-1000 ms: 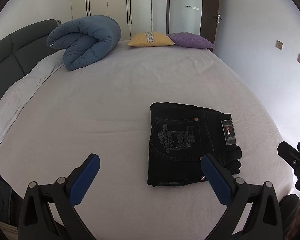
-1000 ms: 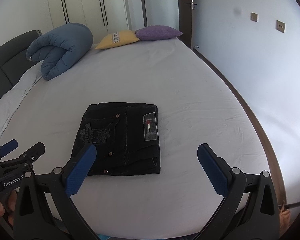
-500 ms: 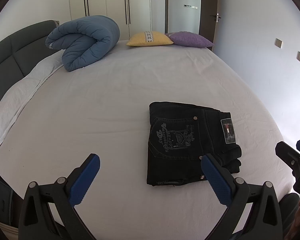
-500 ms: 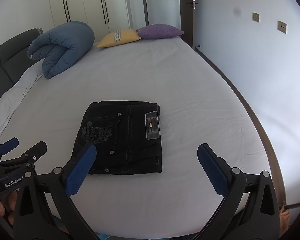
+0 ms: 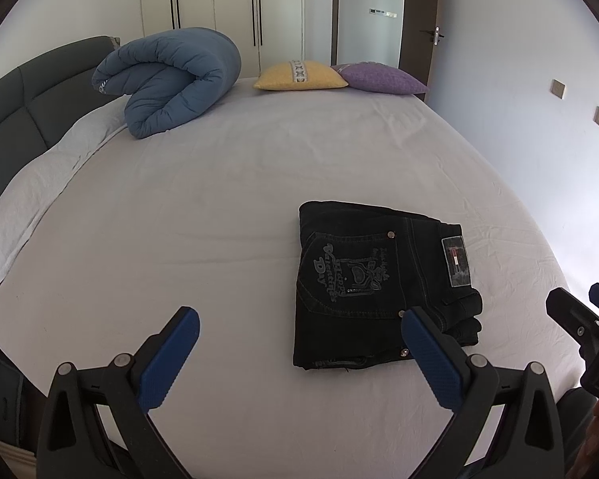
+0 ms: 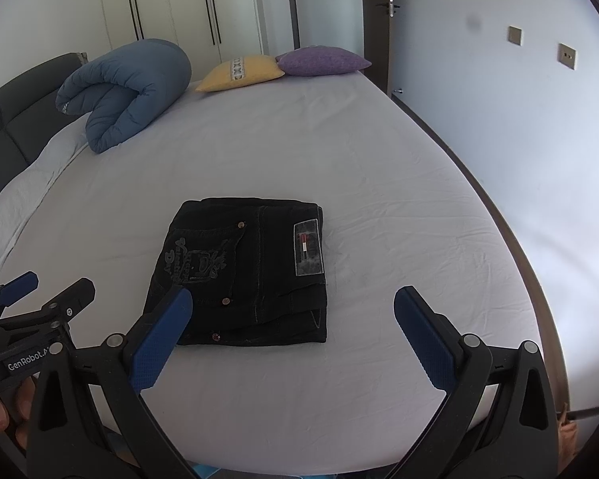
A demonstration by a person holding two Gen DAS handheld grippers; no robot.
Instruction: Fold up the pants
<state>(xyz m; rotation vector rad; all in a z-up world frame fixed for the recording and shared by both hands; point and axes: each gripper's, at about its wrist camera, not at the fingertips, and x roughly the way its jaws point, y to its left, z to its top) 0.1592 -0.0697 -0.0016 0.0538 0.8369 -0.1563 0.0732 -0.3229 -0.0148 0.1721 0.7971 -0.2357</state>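
Black pants (image 6: 245, 269) folded into a neat rectangle on the bed (image 6: 379, 199), pocket embroidery up; both grippers (image 5: 299, 353) (image 6: 293, 333) wide open, empty.

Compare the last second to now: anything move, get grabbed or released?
Almost nothing. Both views drift slightly, so the grippers moved a little; nothing was grabbed or released. The left gripper and right gripper stay open and empty. The folded pants lie in the same spot on the bed.

Black pants (image 6: 243, 275) are showing grey embroidery on the white bed (image 6: 339, 151); beyond them are lying a blue duvet (image 6: 127, 92), yellow cushion (image 6: 241, 74) and purple cushion (image 6: 323, 60).
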